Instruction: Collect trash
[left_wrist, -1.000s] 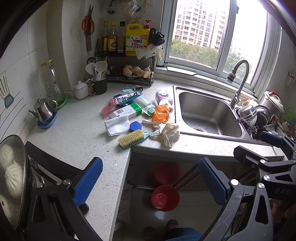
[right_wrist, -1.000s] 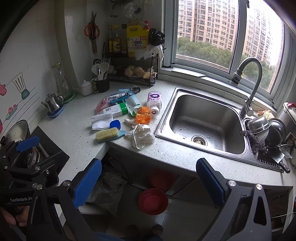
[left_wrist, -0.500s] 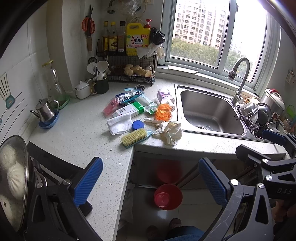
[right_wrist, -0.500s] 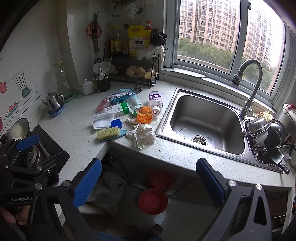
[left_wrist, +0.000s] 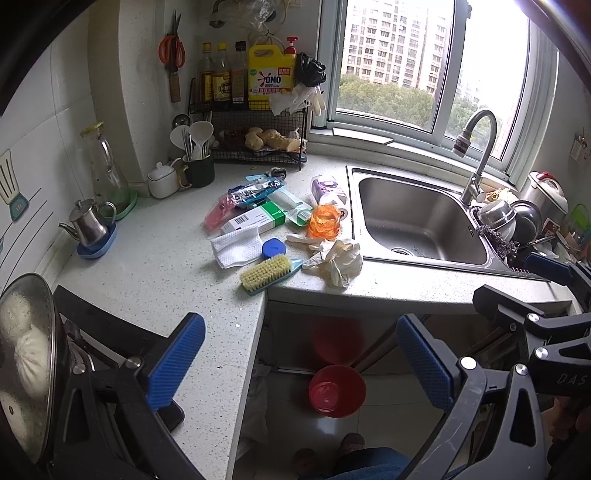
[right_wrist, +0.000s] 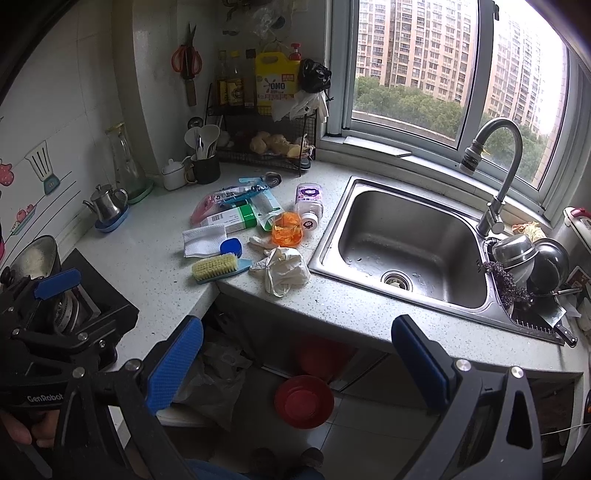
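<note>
— Both grippers first: how do they stand?

— Left gripper (left_wrist: 299, 362) is spread wide with nothing between its blue pads (left_wrist: 177, 362), held off the front edge of the countertop (left_wrist: 155, 273). Right gripper (right_wrist: 295, 363) is spread just as wide, also carrying nothing, out in front of the sink (right_wrist: 413, 251).

— Where is the trash?

— In a loose cluster on the countertop, left of the sink. Nearest the edge lies a crumpled white glove (right_wrist: 284, 269), touching the blue handle of a scrubbing brush (right_wrist: 218, 267). Behind the glove sits an orange crumpled wrapper (right_wrist: 288, 229), and just behind that a white bottle with a purple label (right_wrist: 310, 201) lies on its side.

— And further left?

— A white folded wipe (right_wrist: 203, 240) with a small blue lid (right_wrist: 232, 246) just beside it, a green and white carton (right_wrist: 232, 218), a pink packet (right_wrist: 201, 210) and a blue foil packet (right_wrist: 240, 192), the packets overlapping one another.

— Anything on the floor?

— A red bowl (right_wrist: 303, 400) stands on the tiles below the counter edge, and a pale plastic bag (right_wrist: 214, 384) sits in the open space under the counter, to its left.

— What else is near?

— A steel teapot on a blue saucer (left_wrist: 90, 229) by the wall, a dark mug of utensils (left_wrist: 197, 166), a wire rack with a yellow detergent jug (left_wrist: 269, 79), and stacked steel bowls (right_wrist: 532, 258) right of the sink. From the left wrist a pot lid (left_wrist: 26, 369) fills the near left corner.
</note>
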